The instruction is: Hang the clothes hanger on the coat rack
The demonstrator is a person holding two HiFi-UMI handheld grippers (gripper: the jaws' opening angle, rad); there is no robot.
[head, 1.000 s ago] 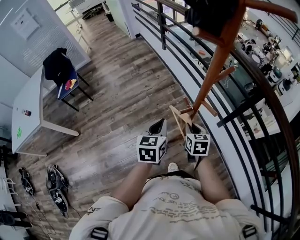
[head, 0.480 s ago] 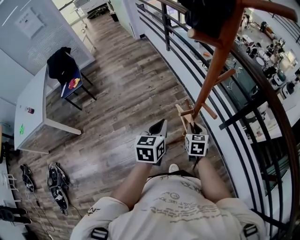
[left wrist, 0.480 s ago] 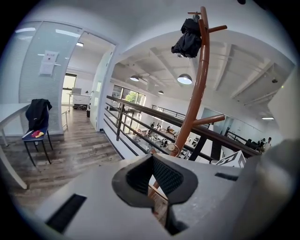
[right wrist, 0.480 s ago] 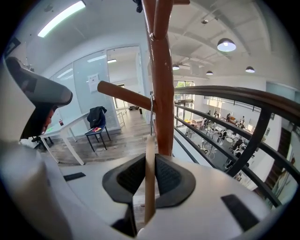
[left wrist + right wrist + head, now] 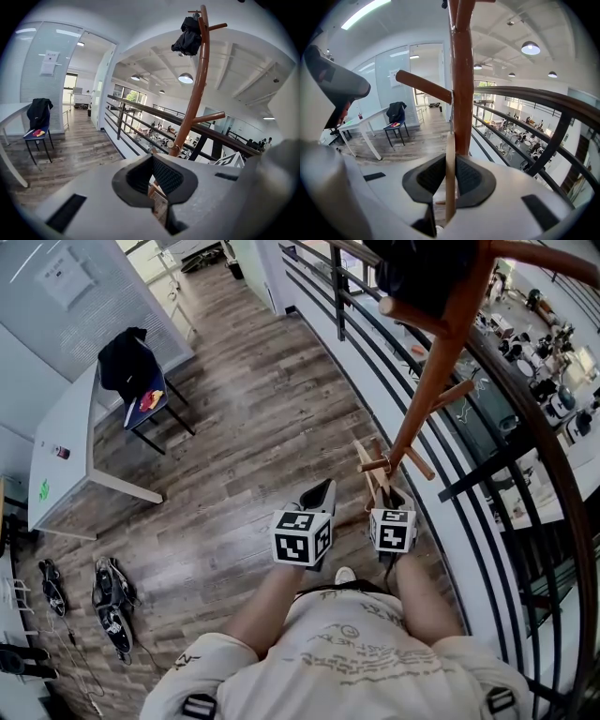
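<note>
Because the light wooden clothes hanger (image 5: 450,140) is not yet on a peg, both tools carry it just in front of the reddish-brown wooden coat rack pole (image 5: 464,93). The right hand-held gripper (image 5: 388,495) pinches a flat arm of the hanger edge-on between its dark ribbed pads. The slat therefore stands upright directly in front of the pole; whether it touches the pole cannot be told. This grip fixes the hanger's plane, which should stop it swinging during the approach.

The left hand-held gripper (image 5: 319,493) sits on the side of the hanger away from the pole. Its jaws are drawn in on a thin wood-coloured piece bearing a pale label. This piece is judged to be another part of the same hanger, held to steady it.

A short wooden peg (image 5: 423,86) projects from the pole, above and to the left of the gripped slat, and is the nearest hanging point. The top of the pole carries a black garment (image 5: 188,36), so the lower peg is the likely target. The hanger's hook cannot be made out in any view.

The task is judged to be in the approach step. The next move calls for raising the hanger until the hook clears the peg, then lowering it on. A black metal railing (image 5: 487,465) runs just behind the pole, so clearance on that side is limited.
</note>
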